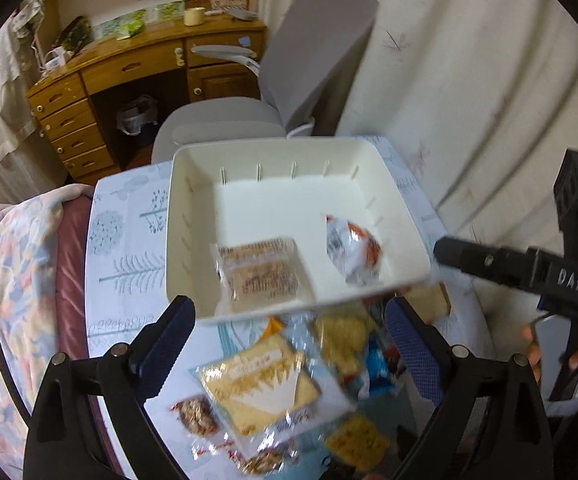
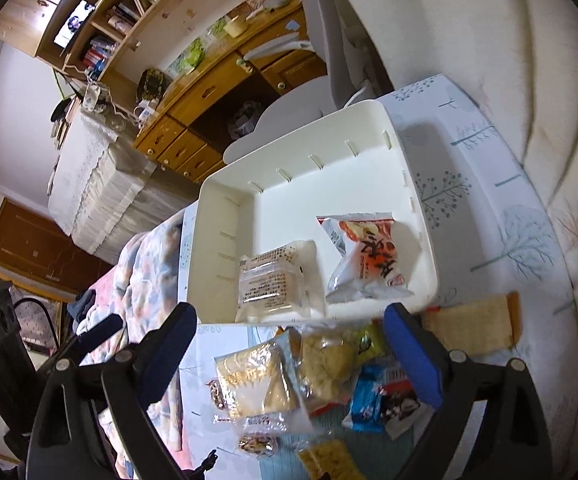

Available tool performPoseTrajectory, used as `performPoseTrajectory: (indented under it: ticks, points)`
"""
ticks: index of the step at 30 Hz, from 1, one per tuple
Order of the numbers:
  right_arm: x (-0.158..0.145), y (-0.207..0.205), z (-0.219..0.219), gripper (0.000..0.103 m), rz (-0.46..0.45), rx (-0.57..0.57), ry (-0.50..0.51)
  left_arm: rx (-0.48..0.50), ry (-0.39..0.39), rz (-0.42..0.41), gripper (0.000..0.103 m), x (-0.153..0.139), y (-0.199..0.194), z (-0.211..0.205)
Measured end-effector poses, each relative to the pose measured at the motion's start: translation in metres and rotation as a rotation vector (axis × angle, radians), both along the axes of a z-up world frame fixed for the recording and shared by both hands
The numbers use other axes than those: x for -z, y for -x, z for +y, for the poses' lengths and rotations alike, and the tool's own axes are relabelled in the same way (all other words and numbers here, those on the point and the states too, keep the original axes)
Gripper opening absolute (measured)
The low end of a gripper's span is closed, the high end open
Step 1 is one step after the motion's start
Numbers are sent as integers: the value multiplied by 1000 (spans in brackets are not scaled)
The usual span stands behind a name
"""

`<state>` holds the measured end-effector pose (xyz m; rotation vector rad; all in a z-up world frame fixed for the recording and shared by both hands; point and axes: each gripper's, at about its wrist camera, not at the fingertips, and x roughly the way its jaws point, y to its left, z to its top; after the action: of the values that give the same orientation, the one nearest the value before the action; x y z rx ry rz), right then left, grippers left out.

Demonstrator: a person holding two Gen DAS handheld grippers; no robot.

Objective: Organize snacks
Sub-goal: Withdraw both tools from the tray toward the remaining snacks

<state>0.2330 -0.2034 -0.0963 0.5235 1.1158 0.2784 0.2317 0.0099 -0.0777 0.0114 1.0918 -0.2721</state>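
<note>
A white bin (image 1: 289, 152) (image 2: 225, 216) sits on the patterned table. It holds a clear-wrapped brown cake (image 1: 259, 270) (image 2: 273, 280) and a red and white snack packet (image 1: 351, 250) (image 2: 365, 256). A pile of loose snacks lies in front of it: a large yellow packet (image 1: 261, 384) (image 2: 253, 384), a pale yellow one (image 1: 341, 338) (image 2: 325, 360) and a blue packet (image 2: 373, 400). My left gripper (image 1: 289, 344) is open and empty above the pile. My right gripper (image 2: 289, 352) is open and empty above it too; it also shows at the right of the left wrist view (image 1: 501, 264).
A tan cracker packet (image 2: 473, 328) lies right of the pile. Small nut bars (image 1: 197, 416) and a yellow wafer (image 1: 357, 442) lie at the near edge. A grey chair (image 1: 289, 80) and a wooden desk (image 1: 129, 72) stand behind the table. A blanket (image 1: 13, 280) lies to the left.
</note>
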Motion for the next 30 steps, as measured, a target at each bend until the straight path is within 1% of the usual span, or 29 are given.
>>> performPoseTrajectory:
  ticks: [5, 8, 14, 19, 22, 24, 27, 30]
  points:
    - [-10, 33, 14, 95, -20, 59, 56, 92, 12, -3, 95, -4, 25, 18]
    - [-13, 56, 25, 95, -30, 105, 66, 146, 14, -9, 95, -6, 39, 30]
    - [-10, 103, 49, 95, -49, 195, 103, 238, 10, -5, 95, -6, 61, 53]
    - [-3, 140, 71, 95, -57, 244, 128, 315, -17, 12, 95, 0, 76, 64]
    - [4, 161, 83, 95, -60, 249, 145, 372, -52, 10, 95, 4, 85, 66]
    - [9, 174, 91, 95, -67, 249, 173, 396, -65, 11, 95, 6, 87, 67]
    - [14, 188, 103, 95, -87, 228, 234, 425, -86, 20, 95, 11, 90, 66]
    - [21, 200, 113, 95, -111, 190, 318, 453, -109, 31, 95, 18, 91, 62]
